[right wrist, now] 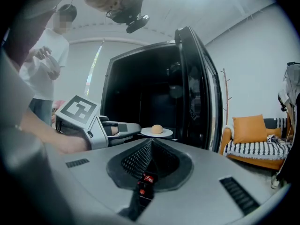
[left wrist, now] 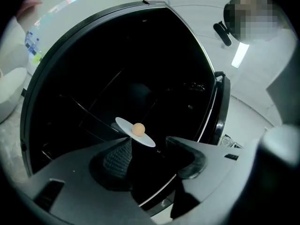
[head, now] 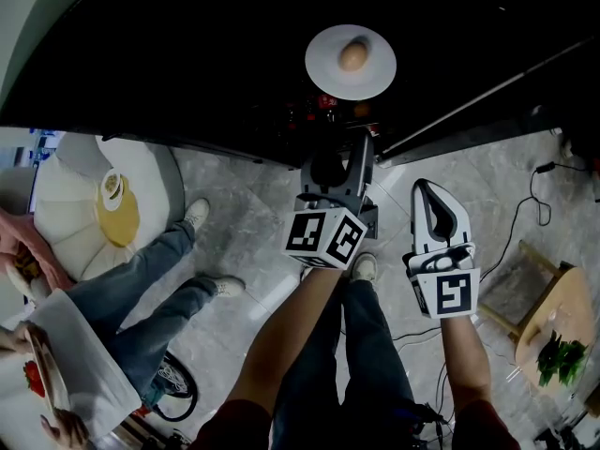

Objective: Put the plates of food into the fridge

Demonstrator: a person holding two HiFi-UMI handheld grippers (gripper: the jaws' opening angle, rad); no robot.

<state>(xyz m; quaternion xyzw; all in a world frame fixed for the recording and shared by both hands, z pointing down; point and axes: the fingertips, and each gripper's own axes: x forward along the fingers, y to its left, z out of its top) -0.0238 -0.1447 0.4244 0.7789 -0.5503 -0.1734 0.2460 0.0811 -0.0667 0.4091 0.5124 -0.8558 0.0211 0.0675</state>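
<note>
Closest to the head camera, the person's bare forearms (head: 281, 345) rise from the bottom edge, each ending in a gripper topped by a marker cube. The left gripper (left wrist: 149, 142) reaches forward with its jaws parted, a plain gap between them and nothing clamped. Just past its tips lies the thin white round plate (left wrist: 123, 124), its near rim showing in that gap beside one jaw; whether rim and jaw touch I cannot tell. A small round tan piece of food (left wrist: 138, 129) sits at the plate's middle. The plate is inside the dark cavity of the tall black fridge (left wrist: 140, 55), whose glossy black door (right wrist: 197, 88) stands swung open at the right. The right gripper (right wrist: 149, 142) hangs beside the left one, a little behind it, jaws pressed together on nothing, pointing at the fridge. Further off, a second person in blue jeans (head: 141, 298) stands on the pale grey stone floor (head: 244, 204).
</note>
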